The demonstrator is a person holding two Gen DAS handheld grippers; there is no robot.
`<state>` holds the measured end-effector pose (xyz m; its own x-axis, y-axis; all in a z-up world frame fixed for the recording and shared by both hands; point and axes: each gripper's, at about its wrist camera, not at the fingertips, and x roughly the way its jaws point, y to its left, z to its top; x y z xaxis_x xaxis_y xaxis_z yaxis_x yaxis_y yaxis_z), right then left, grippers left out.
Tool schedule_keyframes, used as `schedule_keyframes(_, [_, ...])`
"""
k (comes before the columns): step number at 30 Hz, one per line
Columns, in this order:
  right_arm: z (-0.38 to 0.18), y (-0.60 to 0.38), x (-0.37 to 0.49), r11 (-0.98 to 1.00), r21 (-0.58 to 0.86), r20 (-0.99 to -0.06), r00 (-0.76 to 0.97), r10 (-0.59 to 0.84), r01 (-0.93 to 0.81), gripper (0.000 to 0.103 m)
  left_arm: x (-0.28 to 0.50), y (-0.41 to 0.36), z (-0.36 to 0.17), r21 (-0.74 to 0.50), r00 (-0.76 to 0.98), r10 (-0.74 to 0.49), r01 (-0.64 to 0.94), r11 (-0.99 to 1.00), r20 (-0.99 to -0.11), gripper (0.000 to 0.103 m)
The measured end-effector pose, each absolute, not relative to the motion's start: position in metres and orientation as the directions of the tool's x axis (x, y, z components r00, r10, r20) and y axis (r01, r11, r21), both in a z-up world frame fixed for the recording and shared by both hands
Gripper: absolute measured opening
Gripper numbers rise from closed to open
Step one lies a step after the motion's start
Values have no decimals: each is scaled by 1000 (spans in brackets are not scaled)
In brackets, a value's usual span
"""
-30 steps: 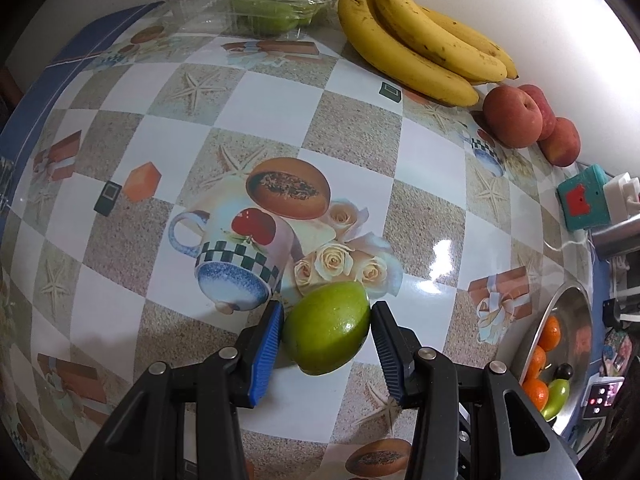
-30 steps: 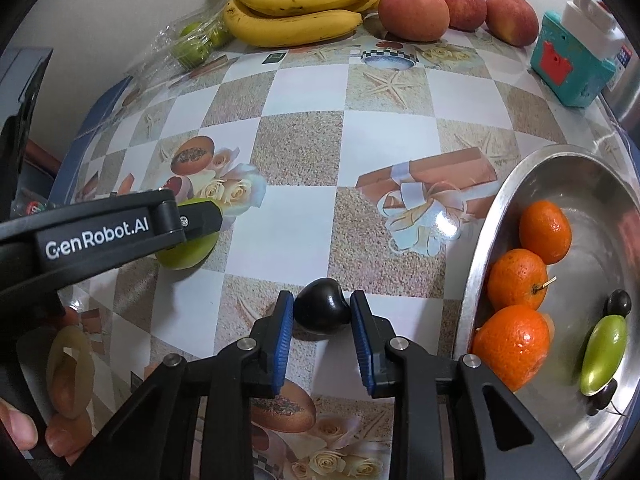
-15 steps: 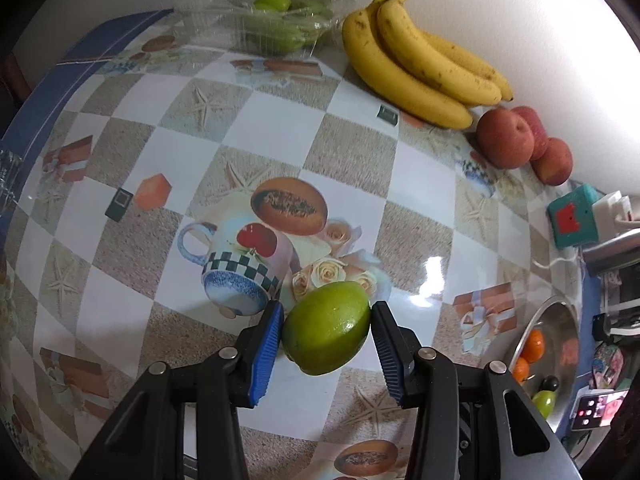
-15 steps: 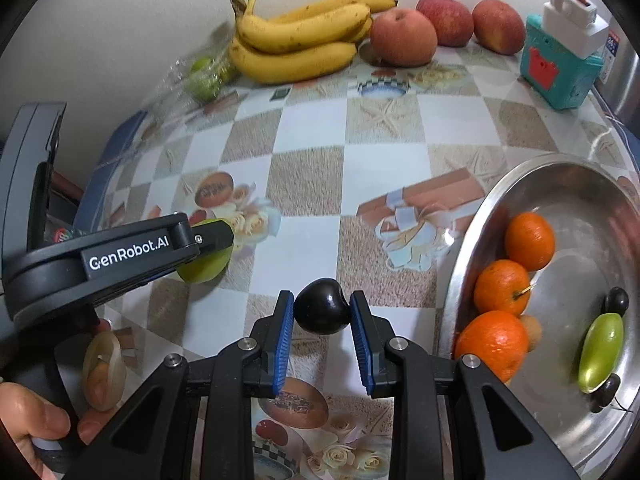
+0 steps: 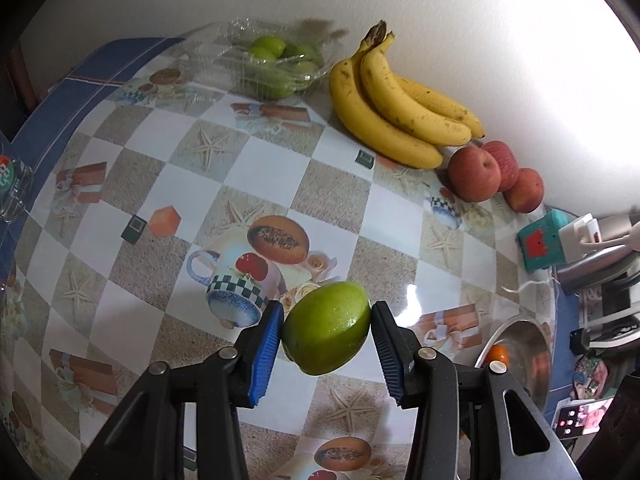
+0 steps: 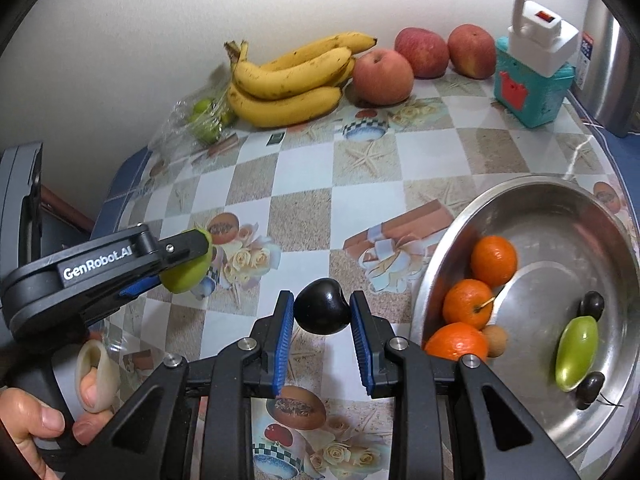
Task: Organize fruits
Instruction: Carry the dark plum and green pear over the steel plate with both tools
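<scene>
My left gripper (image 5: 327, 334) is shut on a green fruit (image 5: 326, 330) and holds it above the patterned tablecloth; the fruit also shows in the right wrist view (image 6: 188, 266). My right gripper (image 6: 322, 318) is shut on a dark plum (image 6: 322, 312), held above the table just left of a steel bowl (image 6: 600, 224). The bowl holds three oranges (image 6: 493, 261), a green fruit (image 6: 576, 353), small dark fruits and a small brown one.
Bananas (image 6: 288, 80) and three red apples (image 6: 382, 76) lie along the back wall. A clear bag of green fruit (image 5: 272, 64) sits at the back left. A teal box (image 6: 528, 88) with a white plug and a steel container stand at the back right.
Both grippers have risen with their fruit still held; the table looks farther away in both views. The grips have not changed.
</scene>
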<state>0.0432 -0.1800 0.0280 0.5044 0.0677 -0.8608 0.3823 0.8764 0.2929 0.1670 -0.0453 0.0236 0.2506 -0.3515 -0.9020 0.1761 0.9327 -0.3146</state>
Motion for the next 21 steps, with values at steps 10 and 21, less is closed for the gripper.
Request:
schedule_keyframes(10, [43,-201,30,849,311,-839,544,34,427,30,155,-64,39,-323,257,-380,236,916,-889,48])
schedule_keyframes(21, [53,-244,2,779,334,-823,567,-33,530,30,130,-101,50,-337,223,-423,339,878,-878,48])
